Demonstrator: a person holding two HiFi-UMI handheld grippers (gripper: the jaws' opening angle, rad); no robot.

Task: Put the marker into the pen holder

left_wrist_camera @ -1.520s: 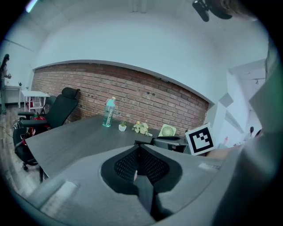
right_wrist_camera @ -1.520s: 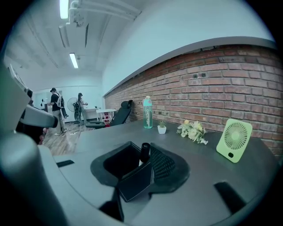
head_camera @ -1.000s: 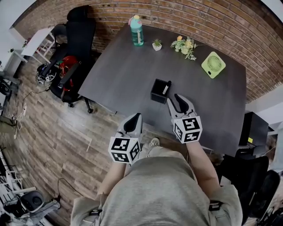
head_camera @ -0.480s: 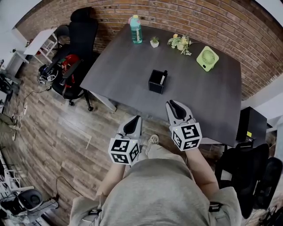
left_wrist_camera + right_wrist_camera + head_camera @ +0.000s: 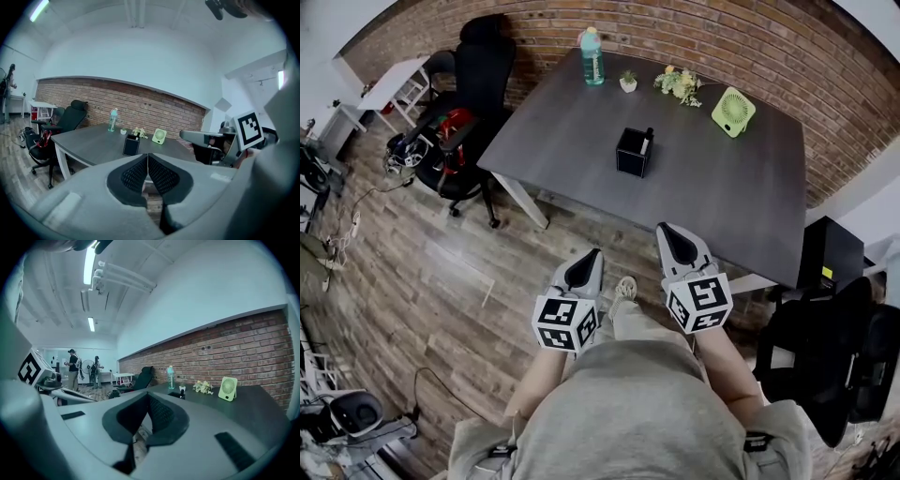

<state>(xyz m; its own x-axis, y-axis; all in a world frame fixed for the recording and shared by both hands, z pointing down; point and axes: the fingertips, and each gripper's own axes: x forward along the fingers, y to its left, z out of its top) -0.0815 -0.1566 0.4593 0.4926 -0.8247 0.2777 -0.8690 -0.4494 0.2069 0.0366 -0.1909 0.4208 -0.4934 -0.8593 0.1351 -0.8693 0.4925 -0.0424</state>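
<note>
Marker (image 5: 647, 141) stands in the black square pen holder (image 5: 631, 156), leaning at its right side with the tip poking above the rim. The holder sits near the middle of the dark grey table (image 5: 727, 192).

Along the table's far edge you have a teal water bottle (image 5: 592, 56), a small white pot with a green plant (image 5: 628, 82), a bunch of flowers (image 5: 680, 83) lying flat, and a green desk fan (image 5: 732, 111). All are well apart from the holder.

Your left gripper (image 5: 590, 254) is clenched, pads pressed together on nothing. Your right gripper (image 5: 667, 229) has just been closing. Its jaws now meet and nothing is between them. Both hang over the floor, short of the table's near edge.

A brick wall (image 5: 694, 28) runs behind the table, and wood planks (image 5: 431, 272) cover the floor. A black office chair (image 5: 473, 89) with something red on it stands off the table's left corner. The right gripper view shows two people (image 5: 72, 369) standing far across the room.
</note>
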